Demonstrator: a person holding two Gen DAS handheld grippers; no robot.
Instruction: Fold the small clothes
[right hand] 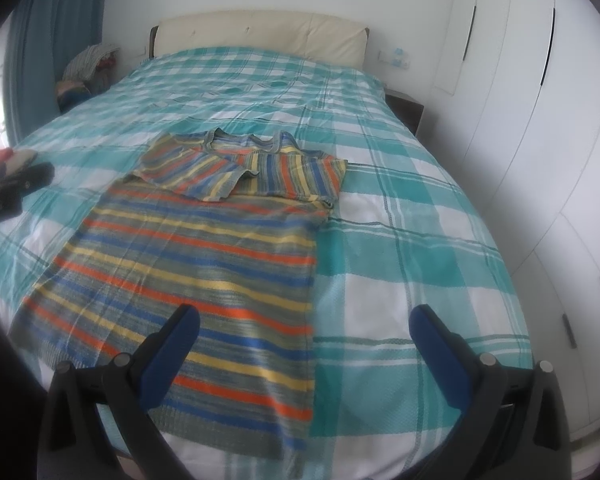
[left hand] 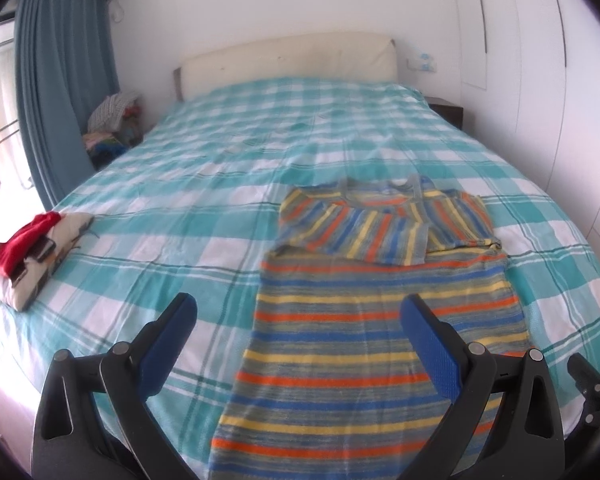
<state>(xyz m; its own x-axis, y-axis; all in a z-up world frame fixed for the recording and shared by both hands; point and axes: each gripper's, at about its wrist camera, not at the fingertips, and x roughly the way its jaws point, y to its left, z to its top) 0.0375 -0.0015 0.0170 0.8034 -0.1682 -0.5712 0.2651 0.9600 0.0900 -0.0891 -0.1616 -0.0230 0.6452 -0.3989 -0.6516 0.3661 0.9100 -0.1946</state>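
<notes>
A striped knit shirt (left hand: 360, 320) in orange, blue, yellow and grey lies flat on the teal checked bed (left hand: 160, 184). Both sleeves are folded in across its chest, near the collar. It also shows in the right wrist view (right hand: 196, 256). My left gripper (left hand: 300, 312) is open and empty, hovering over the shirt's lower left edge. My right gripper (right hand: 304, 324) is open and empty, hovering over the shirt's lower right edge. The left gripper's body shows at the left edge of the right wrist view (right hand: 8, 188).
A pile of folded clothes with a red piece on top (left hand: 36, 248) sits at the bed's left edge. A cream headboard (left hand: 288, 60), a bedside heap of clothes (left hand: 112, 128), a dark nightstand (left hand: 448, 114) and white wardrobe doors (right hand: 540, 160) surround the bed.
</notes>
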